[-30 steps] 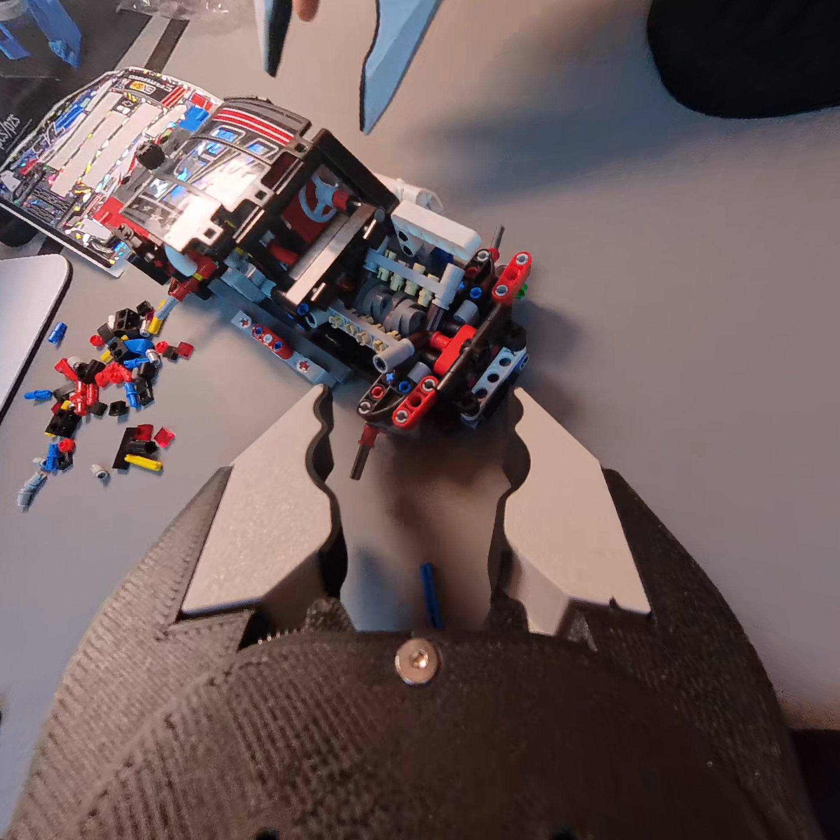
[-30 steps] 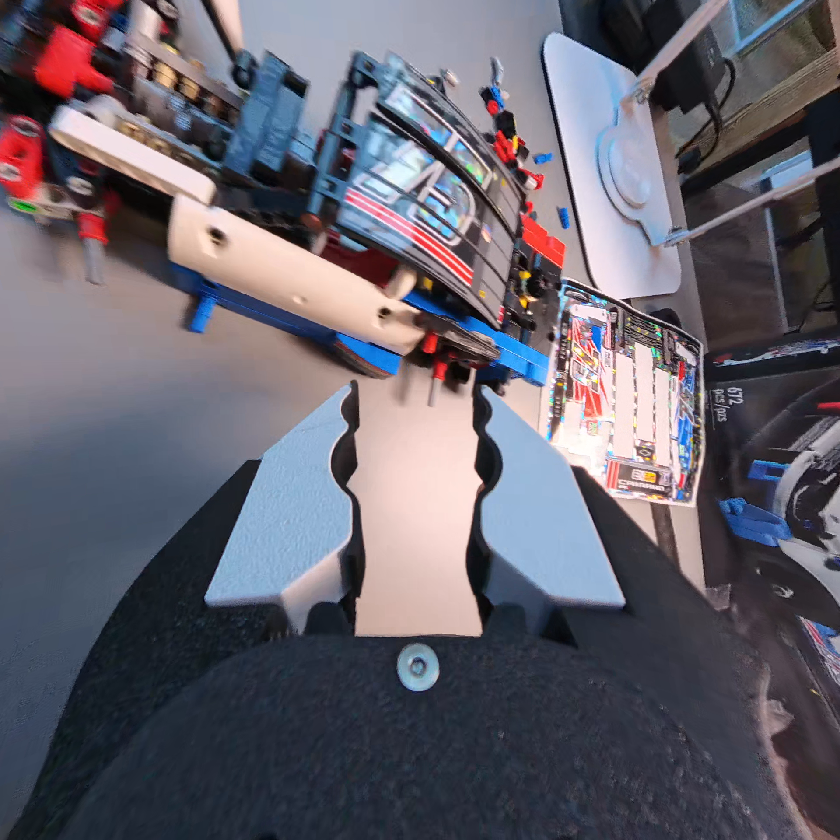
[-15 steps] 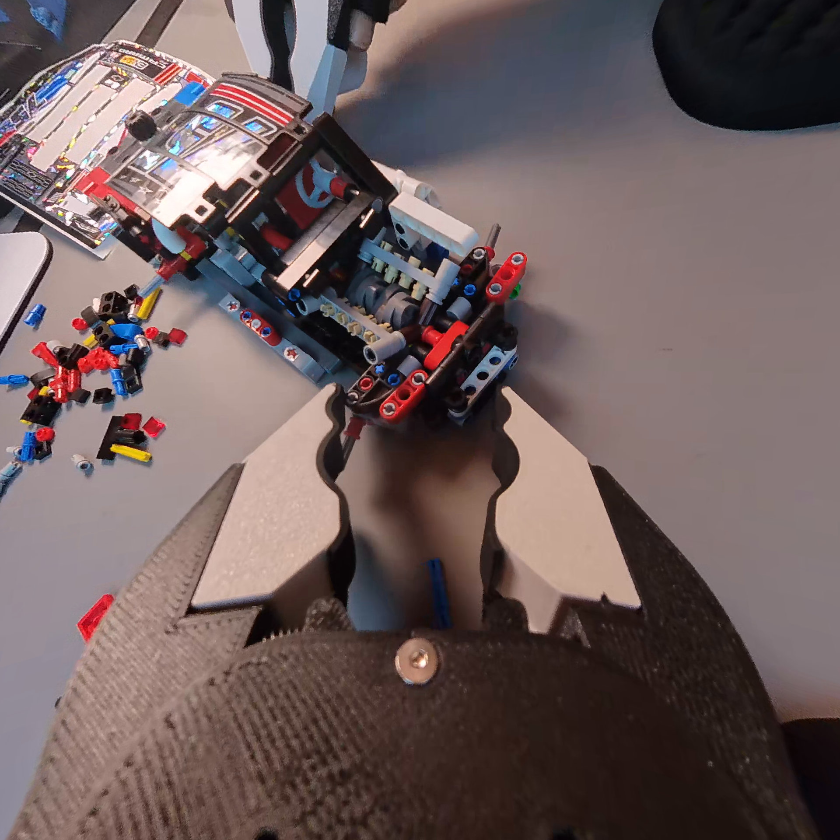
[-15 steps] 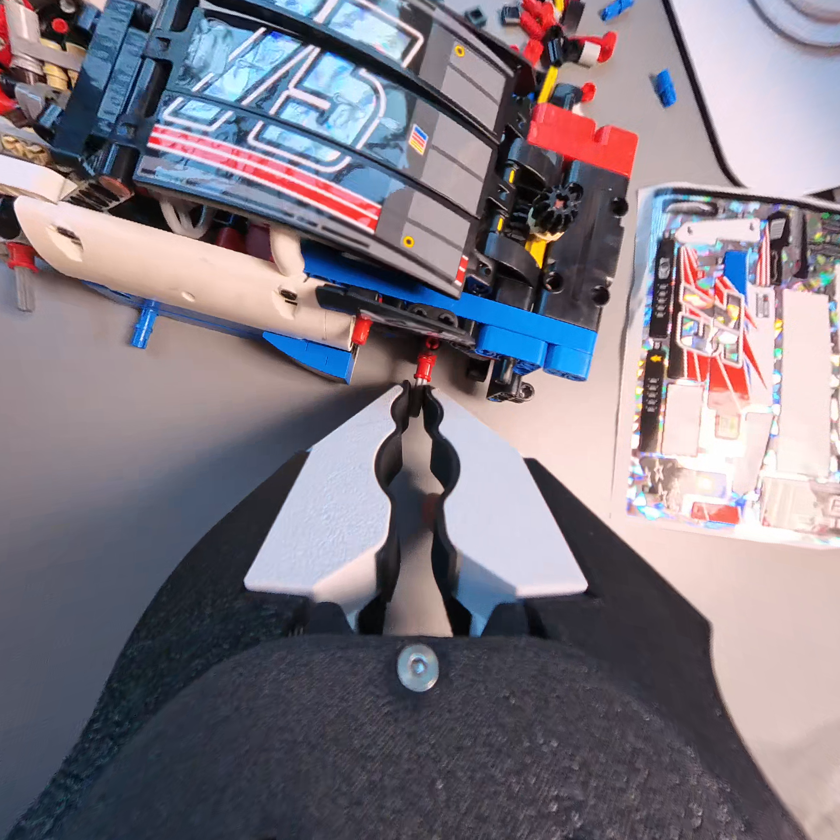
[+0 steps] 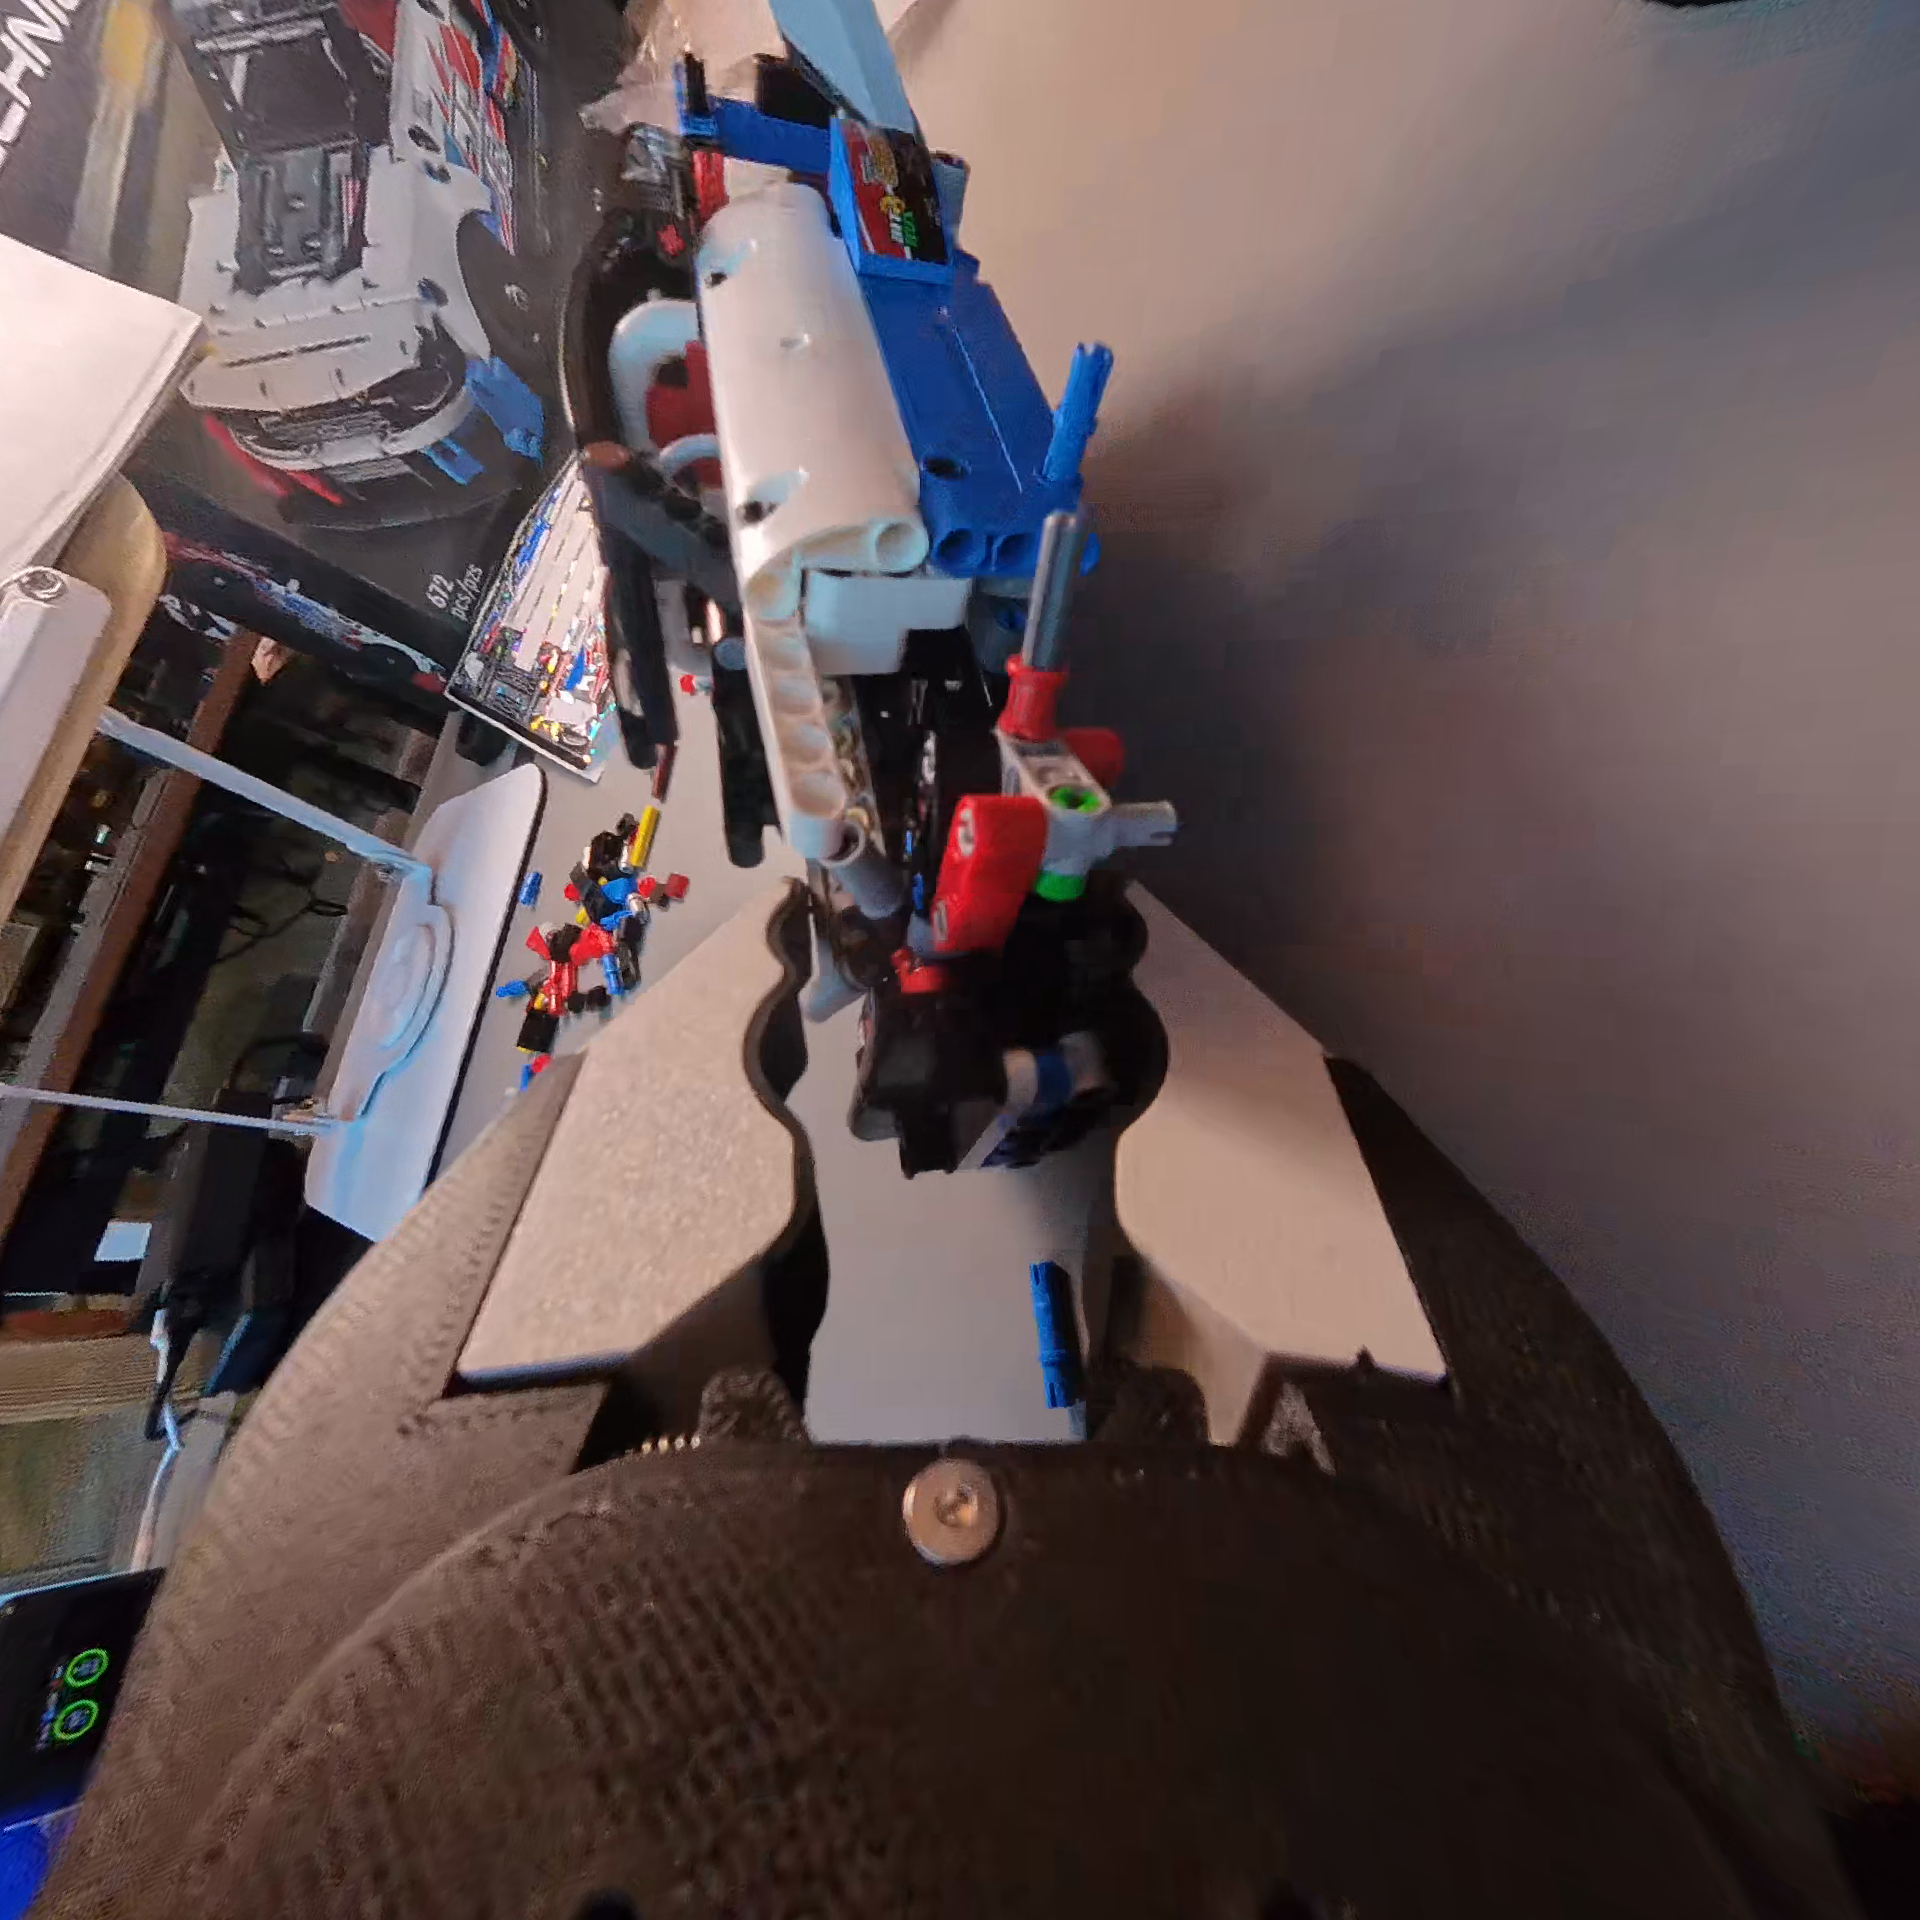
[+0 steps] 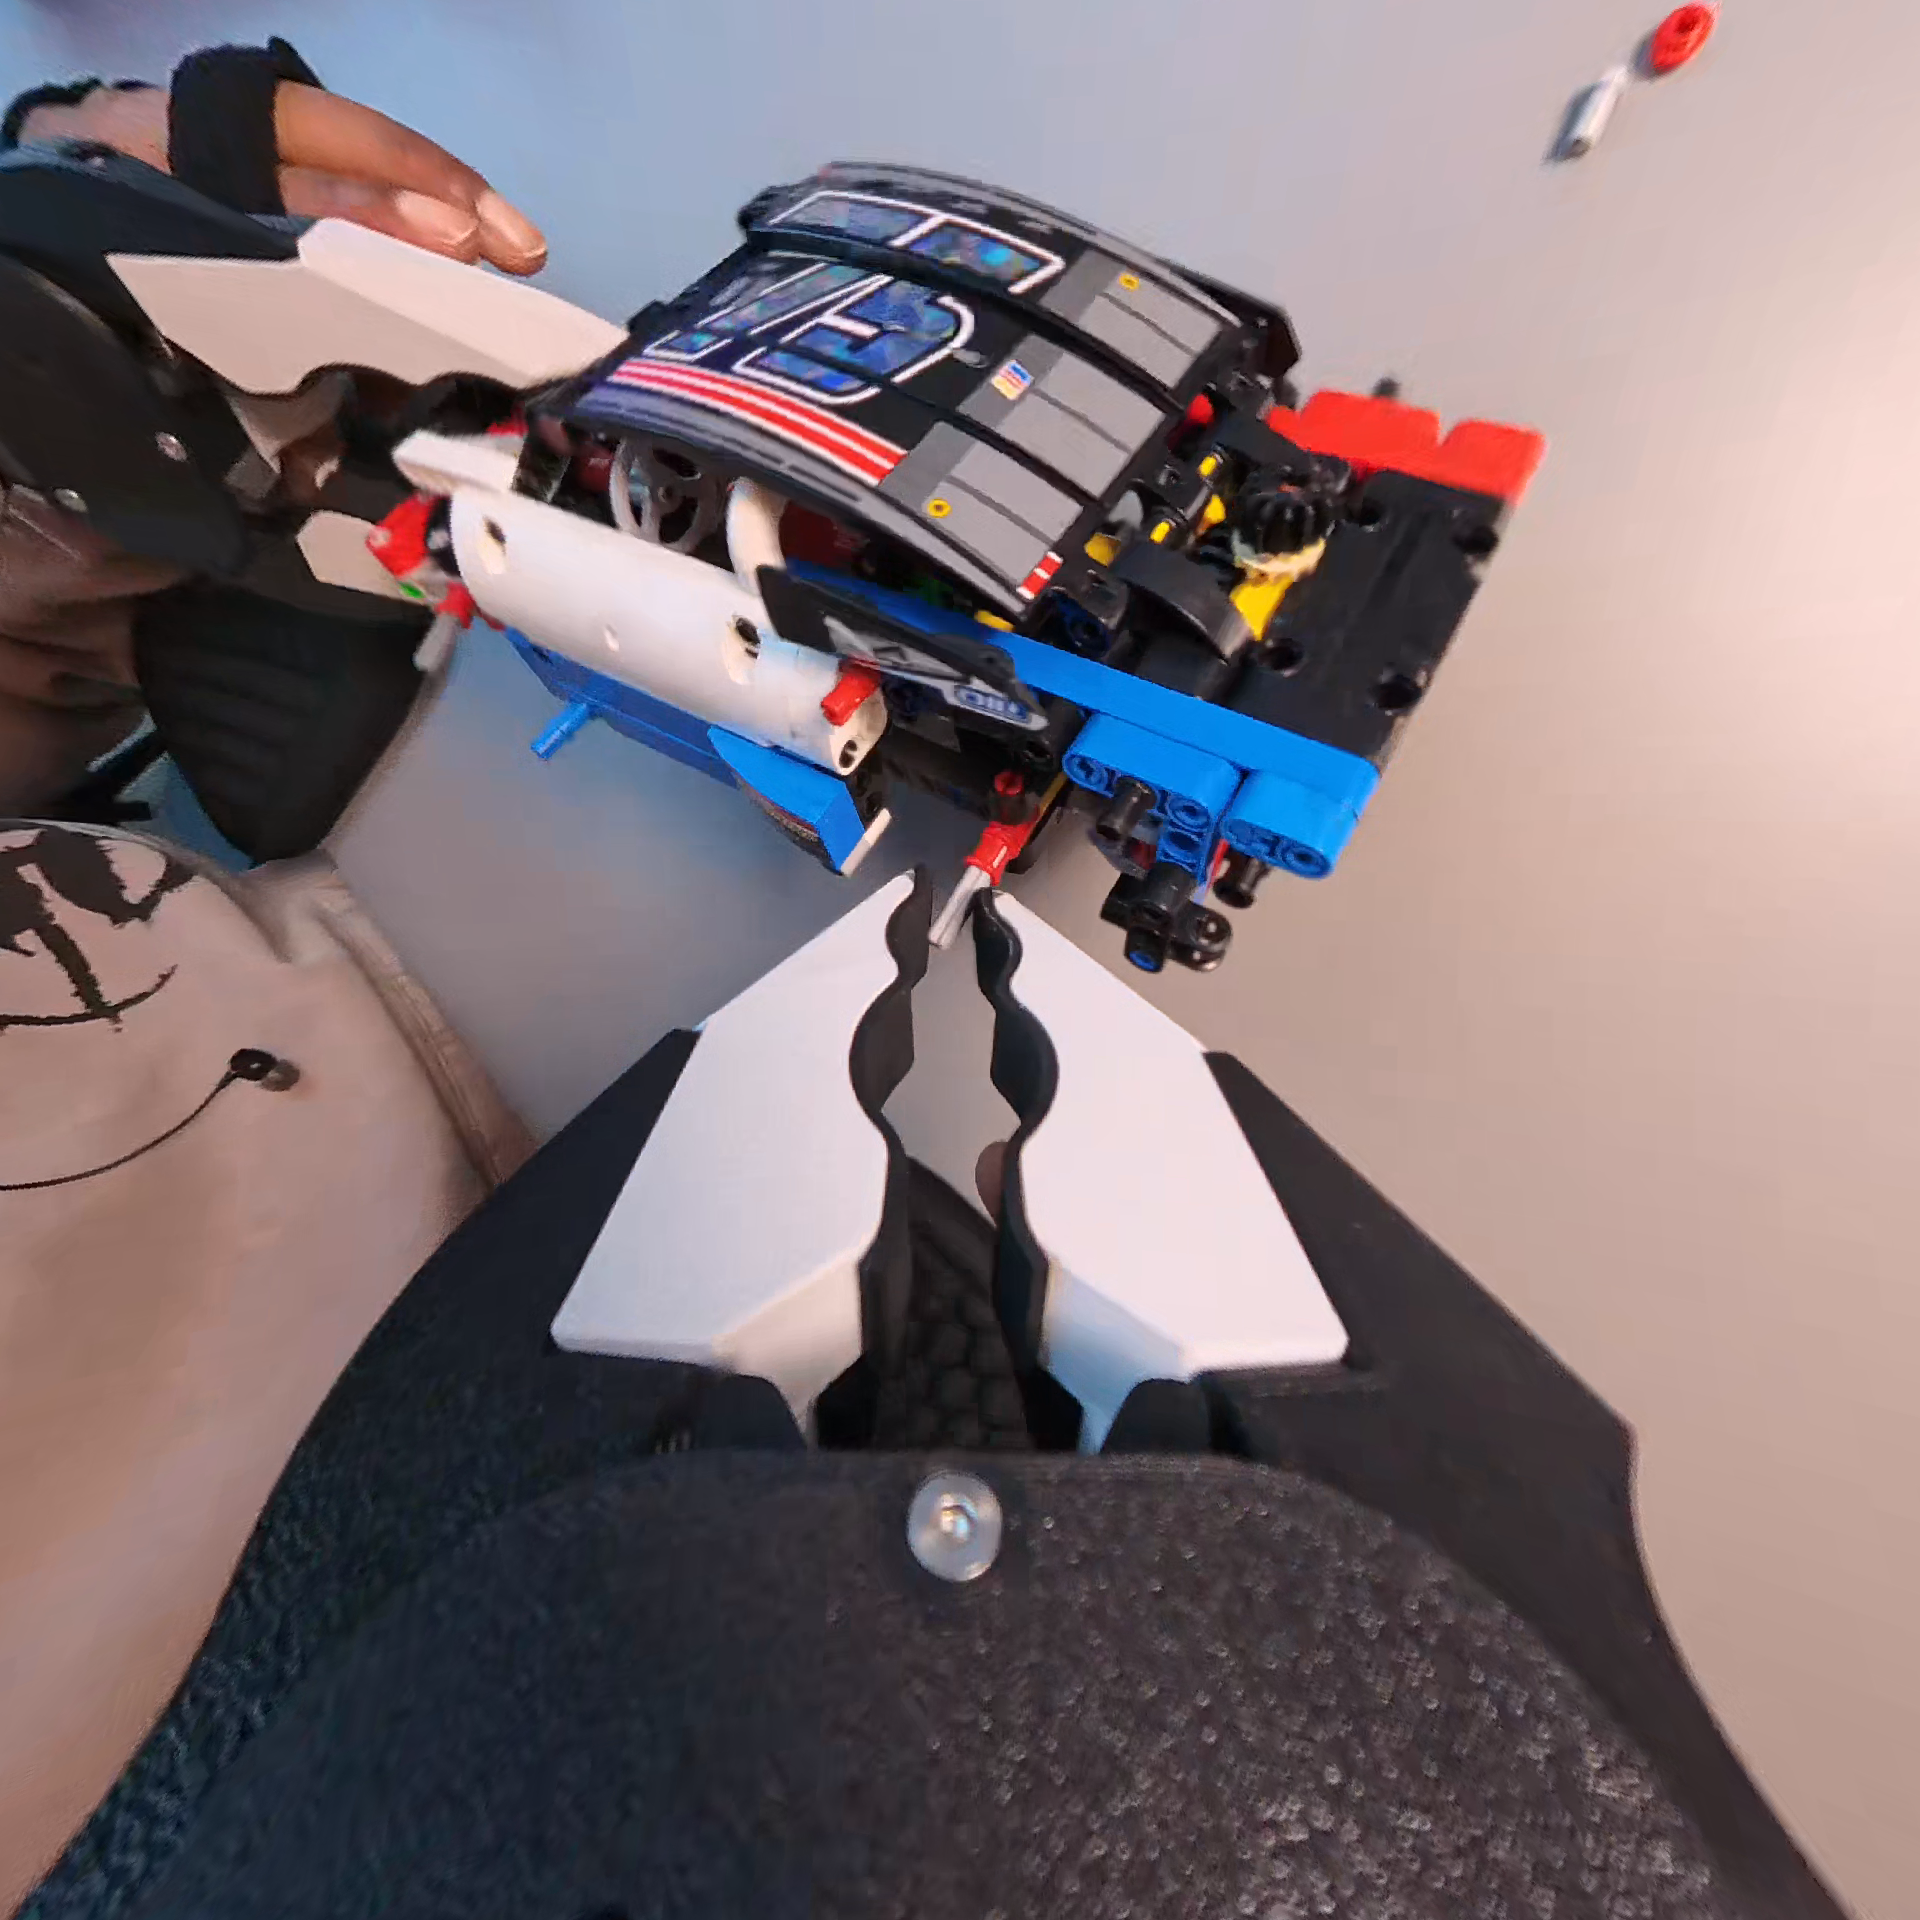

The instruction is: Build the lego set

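The part-built lego car (image 6: 935,436) has a black roof, a white side and a blue base. It is held up off the grey table (image 6: 1662,935), tilted on its side. My left gripper (image 5: 966,935) is shut on the car's open end (image 5: 977,1060), where the red and black beams are. It also shows in the right wrist view (image 6: 405,468). My right gripper (image 6: 948,896) is shut on the tip of a grey axle (image 6: 961,894) with a red bush that sticks out of the car's side. A blue pin (image 5: 1055,1330) sits by the base of my left gripper's right finger.
A pile of small loose pieces (image 5: 592,935) lies on the table next to a white stand base (image 5: 416,987). A shiny sticker sheet (image 5: 545,644) and the set's box (image 5: 312,312) lie beyond. A red and grey piece (image 6: 1621,73) lies far off. A person's hand (image 6: 416,197) holds the left gripper. The left gripper's tips are roughly 15 cm from the right gripper's. The blue pin (image 5: 1055,1330) is closer to my left gripper, around 8 cm from its tips; the right tips are 20 cm off.
The left gripper has closed on the car's end. The car has come up off the table and rolled onto its side. The right gripper stays shut on the axle.
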The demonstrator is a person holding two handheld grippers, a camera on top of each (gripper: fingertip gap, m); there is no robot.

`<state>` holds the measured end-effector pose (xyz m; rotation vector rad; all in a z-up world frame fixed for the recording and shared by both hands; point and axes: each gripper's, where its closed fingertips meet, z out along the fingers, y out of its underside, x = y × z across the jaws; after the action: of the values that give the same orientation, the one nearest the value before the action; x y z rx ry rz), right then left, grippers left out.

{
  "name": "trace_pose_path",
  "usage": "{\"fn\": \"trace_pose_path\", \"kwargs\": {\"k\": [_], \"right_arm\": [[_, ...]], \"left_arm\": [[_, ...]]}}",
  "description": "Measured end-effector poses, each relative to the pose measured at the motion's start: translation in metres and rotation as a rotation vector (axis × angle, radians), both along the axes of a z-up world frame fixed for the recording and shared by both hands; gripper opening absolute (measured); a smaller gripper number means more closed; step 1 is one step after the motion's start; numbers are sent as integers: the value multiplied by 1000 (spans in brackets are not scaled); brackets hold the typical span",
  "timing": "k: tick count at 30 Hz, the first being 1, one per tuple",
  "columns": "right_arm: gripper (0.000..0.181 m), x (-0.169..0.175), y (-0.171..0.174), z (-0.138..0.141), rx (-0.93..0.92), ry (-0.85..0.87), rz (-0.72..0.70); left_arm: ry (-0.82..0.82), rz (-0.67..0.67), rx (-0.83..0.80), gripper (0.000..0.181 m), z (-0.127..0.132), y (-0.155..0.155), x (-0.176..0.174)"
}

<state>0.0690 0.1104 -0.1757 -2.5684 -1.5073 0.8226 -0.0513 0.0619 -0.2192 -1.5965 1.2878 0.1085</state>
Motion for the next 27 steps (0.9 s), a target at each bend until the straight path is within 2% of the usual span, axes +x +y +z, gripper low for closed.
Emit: {"fn": "trace_pose_path", "kwargs": {"k": [2,4,7,9,13,17,19,21,27], "right_arm": [[6,3,-7,10,12,-1,6],[7,2,-11,25,41,37,26],[5,-2,-7,41,198,88,88],[16,-5,-9,45,296,116,134],[26,-7,5,62,708,134,225],[38,-36,-20,79,1009,234,415],[41,-54,-31,77,1131,250,533],[43,-70,-38,69,1172,245,619],[44,-112,-32,53,1206,250,719]], "left_arm": [[-97,0,-57,49,10,-4,2],[-269,-7,-166,44,24,-11,5],[-525,-8,-367,40,44,-18,7],[-614,1,-453,39,49,-17,6],[-757,43,-608,39,51,-13,4],[-879,50,-752,39,51,-11,2],[-938,50,-822,39,51,-9,3],[-982,44,-875,39,51,-8,3],[-1061,51,-954,39,46,-5,0]]}}
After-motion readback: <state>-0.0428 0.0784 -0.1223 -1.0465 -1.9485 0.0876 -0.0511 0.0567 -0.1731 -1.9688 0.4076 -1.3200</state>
